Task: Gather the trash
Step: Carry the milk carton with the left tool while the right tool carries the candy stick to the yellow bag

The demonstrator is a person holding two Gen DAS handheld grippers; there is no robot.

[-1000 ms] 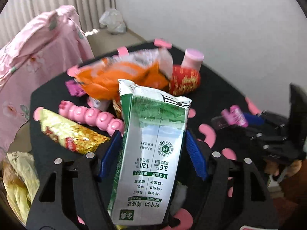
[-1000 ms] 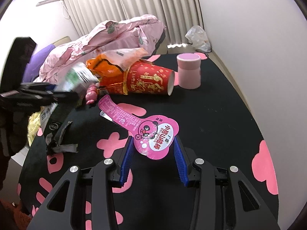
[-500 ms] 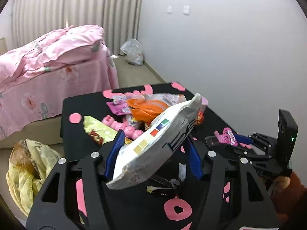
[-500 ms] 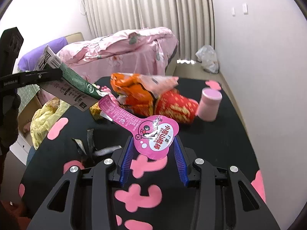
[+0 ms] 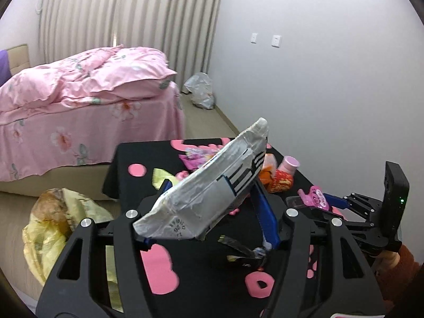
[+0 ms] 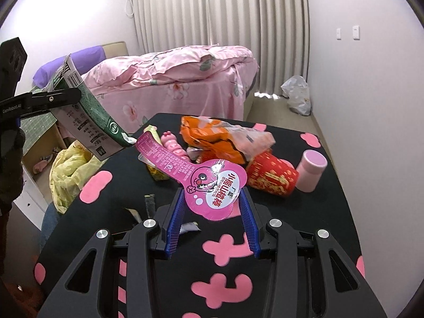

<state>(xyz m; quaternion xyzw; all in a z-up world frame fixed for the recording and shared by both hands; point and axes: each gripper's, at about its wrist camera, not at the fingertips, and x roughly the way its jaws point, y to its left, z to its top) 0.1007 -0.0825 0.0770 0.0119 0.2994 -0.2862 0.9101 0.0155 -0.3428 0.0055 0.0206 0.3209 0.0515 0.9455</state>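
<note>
The left gripper has its jaws clamped on a flattened milk carton; they have just been closing a little further on it, squeezing the carton flatter. A second ago the carton stood upright among the litter; now it lies tilted across the jaws, lifted clear of the table. The right gripper holds its jaws partly closed on the round end of a pink snack wrapper, unchanged in width, and that wrapper too is now raised off the table instead of lying on it.

Outward from the jaws, the far half of the table carries the rest of the trash: an orange bag, a red paper cup on its side, a pink jar at the right, and a pink beaded toy. Dark scraps lie near. Beyond the table's left edge, on the floor, a yellow bag sits open.

Both hands are loaded and airborne, so the next step is probably carrying these two pieces left to that bag.
</note>
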